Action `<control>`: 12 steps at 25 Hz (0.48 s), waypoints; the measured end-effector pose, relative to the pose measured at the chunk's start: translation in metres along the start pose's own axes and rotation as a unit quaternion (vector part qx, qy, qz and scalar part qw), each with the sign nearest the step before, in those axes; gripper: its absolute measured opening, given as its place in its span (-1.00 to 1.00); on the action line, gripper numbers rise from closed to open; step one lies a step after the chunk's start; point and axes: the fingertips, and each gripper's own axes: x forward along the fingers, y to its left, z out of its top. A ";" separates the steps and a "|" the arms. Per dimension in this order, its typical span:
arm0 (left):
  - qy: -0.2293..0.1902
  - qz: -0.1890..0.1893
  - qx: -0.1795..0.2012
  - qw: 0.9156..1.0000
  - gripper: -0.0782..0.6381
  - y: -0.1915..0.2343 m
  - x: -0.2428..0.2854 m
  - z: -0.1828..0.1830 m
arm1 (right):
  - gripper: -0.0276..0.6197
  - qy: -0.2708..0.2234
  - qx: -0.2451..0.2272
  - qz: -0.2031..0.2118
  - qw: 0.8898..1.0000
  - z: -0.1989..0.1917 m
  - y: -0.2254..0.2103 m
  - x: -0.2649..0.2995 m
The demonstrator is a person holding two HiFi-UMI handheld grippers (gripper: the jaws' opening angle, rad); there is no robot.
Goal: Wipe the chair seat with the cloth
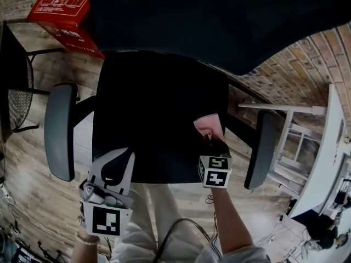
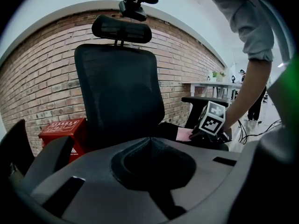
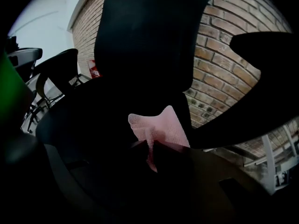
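Head view: cloth (image 1: pixel 209 126), seat (image 1: pixel 153 119) R-edge prob.

woven cloth (image 3: pixel 164 126), matt blk chair seat (image 1: pixel 156 122), rough brick wall (image 2: pixel 42 78)

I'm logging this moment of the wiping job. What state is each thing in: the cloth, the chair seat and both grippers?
Cloth: bunched, pinched at one end, lying on the chair seat near its right edge.
Chair seat: bare apart from the cloth; whether it has been wiped cannot be told.
Right gripper: shut on the cloth.
Left gripper: fingers together, holding nothing, at the chair seat's front left corner.
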 end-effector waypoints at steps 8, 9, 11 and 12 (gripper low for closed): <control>0.006 0.000 0.000 1.000 -0.73 -0.005 0.002 0.002 | -0.74 0.001 0.046 -0.012 0.999 -0.010 -0.018 -0.006; 0.006 0.000 -0.001 1.000 -0.73 -0.006 0.002 0.002 | -0.74 0.000 0.050 -0.008 0.999 -0.010 -0.016 -0.005; 0.004 0.000 -0.001 1.000 -0.73 -0.006 0.003 0.002 | -0.74 0.000 0.051 0.003 0.999 -0.008 -0.008 -0.004; 0.004 0.000 -0.001 1.000 -0.73 -0.006 0.002 0.001 | -0.74 -0.001 0.049 0.010 0.999 -0.007 -0.003 -0.003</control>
